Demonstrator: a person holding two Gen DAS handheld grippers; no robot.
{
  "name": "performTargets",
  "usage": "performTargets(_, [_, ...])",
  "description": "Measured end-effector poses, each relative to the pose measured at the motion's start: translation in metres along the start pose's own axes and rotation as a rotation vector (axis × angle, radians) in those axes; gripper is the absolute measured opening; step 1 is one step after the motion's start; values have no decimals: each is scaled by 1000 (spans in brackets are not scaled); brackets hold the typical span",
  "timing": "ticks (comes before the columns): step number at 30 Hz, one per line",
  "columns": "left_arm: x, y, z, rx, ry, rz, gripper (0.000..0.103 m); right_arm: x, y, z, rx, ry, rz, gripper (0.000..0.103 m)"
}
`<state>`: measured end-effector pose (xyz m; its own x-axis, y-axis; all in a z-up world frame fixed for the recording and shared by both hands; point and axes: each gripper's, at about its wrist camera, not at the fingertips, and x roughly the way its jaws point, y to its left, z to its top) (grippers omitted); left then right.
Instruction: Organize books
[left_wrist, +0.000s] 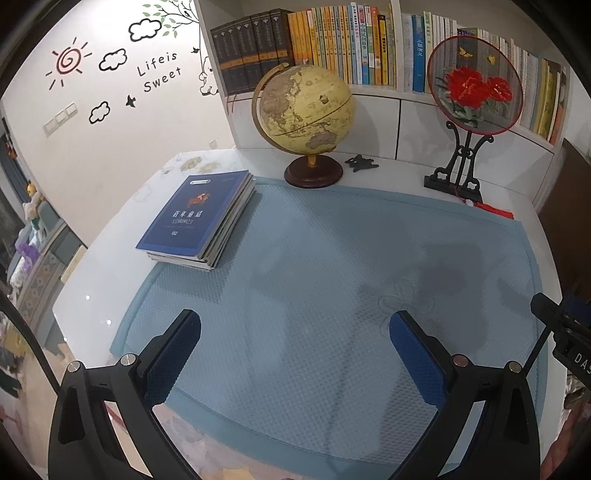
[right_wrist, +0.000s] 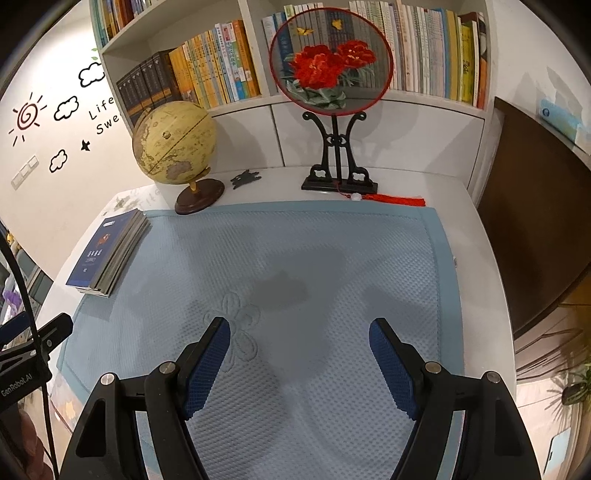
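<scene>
Left wrist view, with the right wrist view as its companion: we order the contents from largest to smallest. We see first the white bookshelf (left_wrist: 373, 96) filling the far wall, its rows of upright books packed spine-out. Below it lies the white desk (left_wrist: 92, 280), most of it covered by a quilted blue mat (left_wrist: 332, 258). At the back of the desk stand a globe (left_wrist: 306, 107) and an embroidered round fan on a black stand (left_wrist: 476, 83). The stack of books (left_wrist: 199, 218), blue cover uppermost, lies flat at the mat's left edge, partly on the mat and partly on bare desk. Its long axis runs from near-left to far-right, toward the globe's base.

Both tools hang above the mat and hold nothing. The left gripper (left_wrist: 295, 354) has its blue pads spread wide apart; the right gripper (right_wrist: 299, 362) likewise stands parted over the mat's flower motif. We place the stack forward and to the left of both grippers, well apart from each. We judge the left gripper the nearer, so the coming reach would suit it, across the stack's short side.
</scene>
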<state>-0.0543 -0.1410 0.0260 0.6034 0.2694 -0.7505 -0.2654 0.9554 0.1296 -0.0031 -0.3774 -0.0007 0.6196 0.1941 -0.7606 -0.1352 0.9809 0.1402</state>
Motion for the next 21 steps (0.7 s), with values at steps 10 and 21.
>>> performTargets(10, [0,9,6,-39,-12,15,102,-5,9,3,-15,-4,25,76])
performTargets(21, [3,-1,8,-67,-52,-23,102,-13,14,0,-22,-10,30,76])
